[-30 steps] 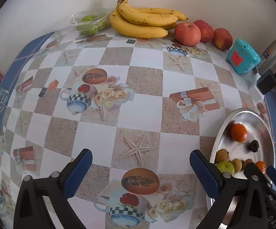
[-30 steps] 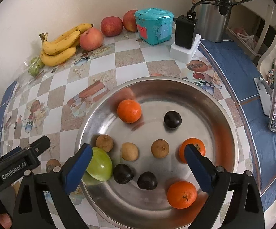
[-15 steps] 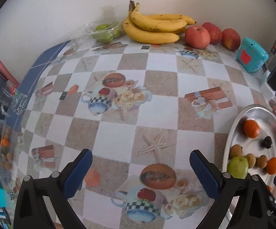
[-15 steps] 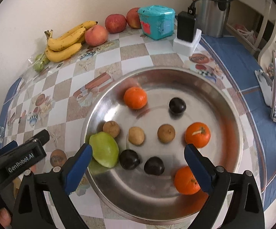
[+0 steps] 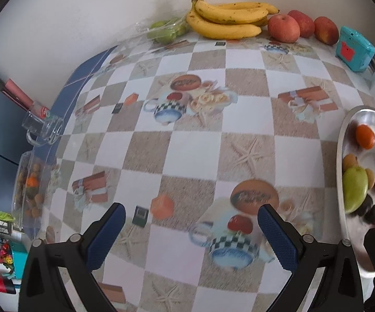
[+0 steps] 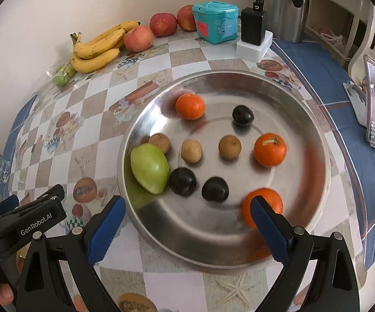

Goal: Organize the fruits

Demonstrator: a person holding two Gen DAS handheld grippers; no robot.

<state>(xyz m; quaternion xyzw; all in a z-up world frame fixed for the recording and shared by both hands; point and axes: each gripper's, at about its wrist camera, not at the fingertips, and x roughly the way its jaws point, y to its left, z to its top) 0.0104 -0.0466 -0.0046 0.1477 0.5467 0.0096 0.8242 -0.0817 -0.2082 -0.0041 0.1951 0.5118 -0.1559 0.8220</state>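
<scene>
Well, left gripper (image 5: 188, 230): fingers wide, empty, above bare tablecloth (image 5: 195, 156).
Steel tray (image 6: 314, 140): mixed fruit, right of it.
Right gripper (image 6: 186, 223): wide, empty, at near rim.
Risk: mandarin (image 6: 261, 202) beside right finger might roll if nudged.

Steel tray (image 5: 342, 140) cut off right

A metal tray (image 6: 314, 119) sits on the worktop (image 6: 187, 65) and holds small fruits, with the mango (image 6: 149, 171) at its left edge. Behind it, along the wall, lie a bagged fruit bundle (image 6: 62, 76), bananas (image 6: 96, 49), three apples (image 6: 138, 38) and a box (image 6: 215, 22), left to right. A charger (image 6: 253, 36) and a flask (image 6: 286, 7) stand right of the box.
</scene>
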